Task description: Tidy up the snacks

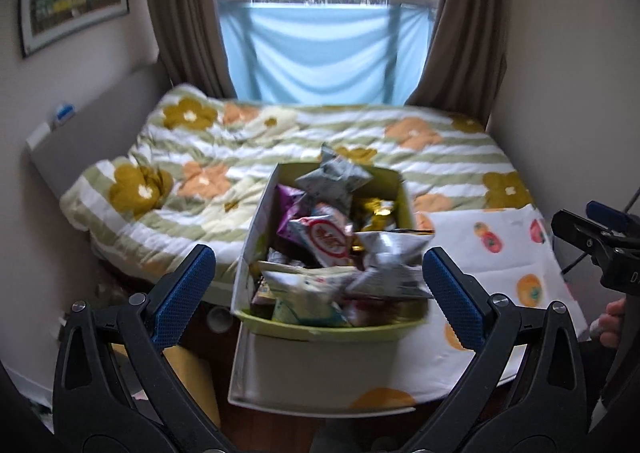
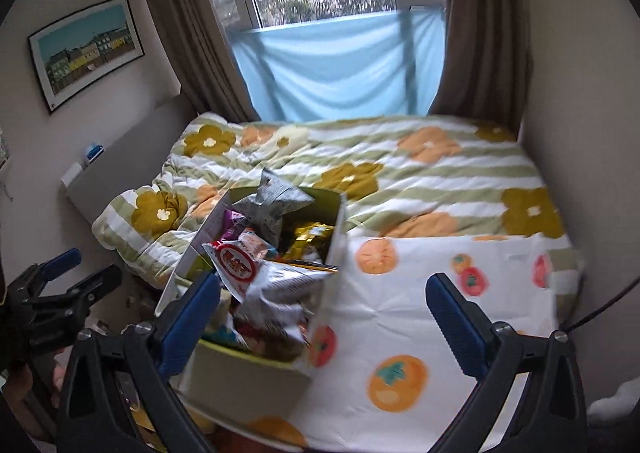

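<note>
Hidden: the lower layers of packets are buried under the top ones in the box; its near wall is partly covered by the left gripper's fingers in the right wrist view.
Cut off: the right gripper is seen only at the right edge of the left wrist view, with part of a hand below it.
Hard to read: both views are smeared by motion blur, so print on the packets cannot be made out.
Box: an open cardboard carton with pale outer walls and a green inner lining, set at the near left corner of the bed, on the cloth.
Snacks: crinkled foil and plastic bags are heaped above the rim; a silver bag is stood at the far end, a white bag with a red round mark is laid in the middle, and a gold wrapper is tucked at the right.
Left gripper: black arms with blue ribbed pads are held spread wide, nothing between them, above the box's near end.
Right gripper: spread wide too, gripping nothing, held over the box's right wall and the cloth.
Cloth: white, creased, printed with orange persimmons.
Quilt: puffy, green-striped, with flower shapes.
</note>
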`<state>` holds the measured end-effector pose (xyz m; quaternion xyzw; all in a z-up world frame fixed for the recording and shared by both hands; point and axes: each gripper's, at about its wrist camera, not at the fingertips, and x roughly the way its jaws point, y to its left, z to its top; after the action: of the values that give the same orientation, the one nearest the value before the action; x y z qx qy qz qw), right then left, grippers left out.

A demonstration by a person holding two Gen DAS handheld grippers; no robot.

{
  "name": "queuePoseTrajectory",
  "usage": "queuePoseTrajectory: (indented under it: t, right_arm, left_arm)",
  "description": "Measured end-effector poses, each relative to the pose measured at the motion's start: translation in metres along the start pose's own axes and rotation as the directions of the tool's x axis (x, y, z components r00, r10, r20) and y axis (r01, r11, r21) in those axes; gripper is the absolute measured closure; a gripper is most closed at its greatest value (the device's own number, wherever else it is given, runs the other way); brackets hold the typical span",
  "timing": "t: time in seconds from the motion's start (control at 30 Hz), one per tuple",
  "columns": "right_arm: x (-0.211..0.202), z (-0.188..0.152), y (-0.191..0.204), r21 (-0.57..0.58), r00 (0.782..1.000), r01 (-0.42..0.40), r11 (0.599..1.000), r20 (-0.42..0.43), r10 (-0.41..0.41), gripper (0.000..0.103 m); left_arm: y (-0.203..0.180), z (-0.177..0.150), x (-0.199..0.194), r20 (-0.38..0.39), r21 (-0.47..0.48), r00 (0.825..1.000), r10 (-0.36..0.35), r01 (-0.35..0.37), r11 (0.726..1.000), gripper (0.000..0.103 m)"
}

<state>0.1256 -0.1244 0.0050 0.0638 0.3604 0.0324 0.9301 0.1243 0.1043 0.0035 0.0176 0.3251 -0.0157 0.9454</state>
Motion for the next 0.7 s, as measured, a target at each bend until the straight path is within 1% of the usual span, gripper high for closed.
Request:
queuePoseTrajectory:
  t: [0.1, 0.17, 0.27, 0.33, 0.37, 0.43, 0.57, 0.63, 0.7]
  right_arm:
    - [-0.041, -0.011, -0.011, -0.010, 0.997, 0.068, 0.998, 0.032, -0.067, 0.001]
    - [-0.060, -0.019, -0.016, -0.015, 0.992, 0.113, 0.993, 0.063, -0.112, 0.001]
    - [-0.086, -0.039, -0.015, -0.044, 0.972, 0.209, 0.977, 0.123, -0.203, 0.001]
    - [-0.095, -0.050, -0.013, -0.050, 0.960, 0.248, 0.968, 0.147, -0.238, 0.001]
    - [-0.100, -0.057, -0.012, -0.044, 0.956, 0.259, 0.965, 0.155, -0.250, 0.001]
    - [-0.106, -0.065, -0.011, -0.021, 0.956, 0.253, 0.967, 0.157, -0.247, 0.001]
    - [-0.116, -0.076, -0.008, -0.013, 0.951, 0.261, 0.965, 0.175, -0.255, 0.001]
    - [-0.122, -0.082, -0.009, 0.009, 0.953, 0.247, 0.969, 0.177, -0.244, 0.001]
    - [-0.126, -0.087, -0.008, 0.017, 0.952, 0.250, 0.968, 0.178, -0.249, 0.001]
  left_arm:
    - [-0.020, -0.009, -0.033, 0.030, 0.011, 1.000, -0.002, 0.002, 1.000, 0.000]
    - [-0.028, -0.018, -0.052, 0.068, 0.012, 0.998, -0.011, 0.010, 1.000, 0.000]
    - [-0.034, -0.033, -0.073, 0.125, 0.000, 0.992, -0.036, 0.036, 0.999, 0.000]
    - [-0.036, -0.043, -0.082, 0.151, 0.008, 0.987, -0.046, 0.046, 0.999, 0.000]
    - [-0.037, -0.047, -0.085, 0.151, 0.016, 0.987, -0.046, 0.044, 0.999, 0.000]
    - [-0.042, -0.053, -0.089, 0.142, 0.028, 0.989, -0.048, 0.044, 0.999, 0.000]
    - [-0.044, -0.065, -0.101, 0.156, 0.026, 0.986, -0.052, 0.049, 0.998, 0.000]
    - [-0.045, -0.068, -0.106, 0.162, 0.031, 0.985, -0.063, 0.059, 0.998, 0.000]
    - [-0.047, -0.070, -0.111, 0.166, 0.041, 0.984, -0.062, 0.056, 0.998, 0.000]
